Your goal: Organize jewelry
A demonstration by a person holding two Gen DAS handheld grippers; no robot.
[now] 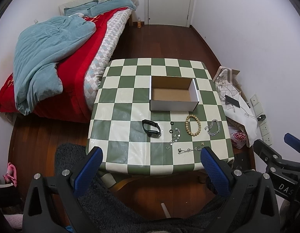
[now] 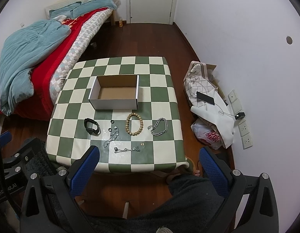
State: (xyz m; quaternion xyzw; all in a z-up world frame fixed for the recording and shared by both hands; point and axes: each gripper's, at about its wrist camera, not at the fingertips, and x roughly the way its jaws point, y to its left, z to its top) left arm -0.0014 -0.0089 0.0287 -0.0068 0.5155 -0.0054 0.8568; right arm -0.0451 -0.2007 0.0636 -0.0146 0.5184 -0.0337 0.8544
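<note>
A table (image 1: 118, 89) with a green and cream checked cover stands beside a bed (image 1: 58, 62), and all the jewelry lies on its near half, in front of an open cardboard box (image 1: 174, 104) set near the middle. The box's long side runs left to right, and its open top faces up.

From left to right along the row lie a black watch (image 1: 151, 128) on its side with the strap looped, two small black rings (image 1: 171, 127), a thin silver bracelet (image 1: 174, 138) running diagonally from near left to far right, a wooden bead bracelet (image 1: 193, 125) forming an oval whose long axis points toward the box, and a heavy silver chain (image 1: 213, 127) curled in an open loop. Nearer the table's front edge a second thin chain (image 1: 189, 149) lies left to right, with a tiny pair of earrings (image 2: 142, 144) just beyond its right end.

The left gripper (image 1: 151, 158) hovers over the front edge of the table, its blue fingers wide apart and holding nothing. The right gripper (image 2: 150, 158) is the same: spread wide, empty, above the table's near edge.

The left wrist view shows pink slippers (image 1: 11, 172) on the floor at far left and part of the right gripper at its right edge. The right wrist view shows instead a round hole in the wall (image 2: 289, 40), a fuller look at the phone (image 2: 205, 98) charging on a pile of bags (image 2: 206, 89), and bare toes (image 2: 196, 172) under the table edge.
</note>
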